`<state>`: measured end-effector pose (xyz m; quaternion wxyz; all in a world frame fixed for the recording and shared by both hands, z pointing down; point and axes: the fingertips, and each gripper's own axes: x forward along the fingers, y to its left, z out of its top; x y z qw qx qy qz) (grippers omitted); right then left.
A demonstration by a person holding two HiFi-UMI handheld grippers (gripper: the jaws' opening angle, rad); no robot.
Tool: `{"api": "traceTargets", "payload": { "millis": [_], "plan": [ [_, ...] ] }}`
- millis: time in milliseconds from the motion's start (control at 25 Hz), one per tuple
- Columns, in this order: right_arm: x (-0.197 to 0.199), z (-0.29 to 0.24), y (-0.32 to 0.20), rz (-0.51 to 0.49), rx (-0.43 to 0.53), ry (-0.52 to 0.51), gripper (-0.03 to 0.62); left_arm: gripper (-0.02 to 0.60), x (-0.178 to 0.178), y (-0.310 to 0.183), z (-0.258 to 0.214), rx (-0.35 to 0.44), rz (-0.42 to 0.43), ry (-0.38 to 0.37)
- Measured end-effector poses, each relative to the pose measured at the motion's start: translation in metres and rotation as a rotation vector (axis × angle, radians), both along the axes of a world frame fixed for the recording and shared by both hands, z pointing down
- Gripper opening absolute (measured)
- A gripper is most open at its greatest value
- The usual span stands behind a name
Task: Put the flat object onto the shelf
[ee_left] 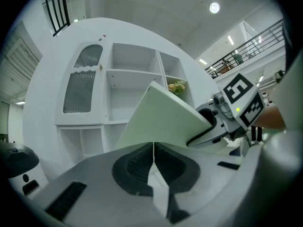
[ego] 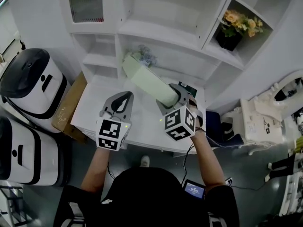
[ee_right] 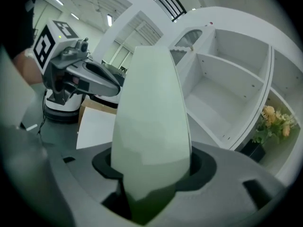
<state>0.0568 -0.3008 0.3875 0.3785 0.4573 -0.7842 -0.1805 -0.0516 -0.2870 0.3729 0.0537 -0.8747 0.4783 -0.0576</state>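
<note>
The flat object is a pale green board. My right gripper is shut on its near end, and the board sticks out toward the white shelf unit. In the right gripper view the board rises from between the jaws and fills the middle. The left gripper view shows the board slanting across, held by the right gripper. My left gripper hovers over the white table to the left of the board, its jaws shut with nothing between them.
A low white table stands before the shelf unit. Yellow flowers in a dark pot fill a right compartment. A small bluish plant sits on a lower shelf. Two white and black machines and a cardboard box are at left.
</note>
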Motion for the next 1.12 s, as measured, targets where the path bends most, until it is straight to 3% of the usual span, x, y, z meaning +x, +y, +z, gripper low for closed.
{"api": "traceTargets", "payload": {
  "millis": [280,760,1120],
  "plan": [
    [-0.002,-0.018,-0.005,-0.003,0.068,0.178,0.267,0.009,0.003,-0.002,-0.007,0.013,0.015,-0.011],
    [-0.005,-0.023,-0.020,-0.023,0.109,0.358,0.267,0.009,0.003,-0.013,-0.022,0.030,0.024,-0.002],
    [-0.006,-0.024,-0.032,-0.033,0.141,0.435,0.267,0.009,0.000,-0.021,-0.024,0.027,0.021,-0.003]
  ]
}}
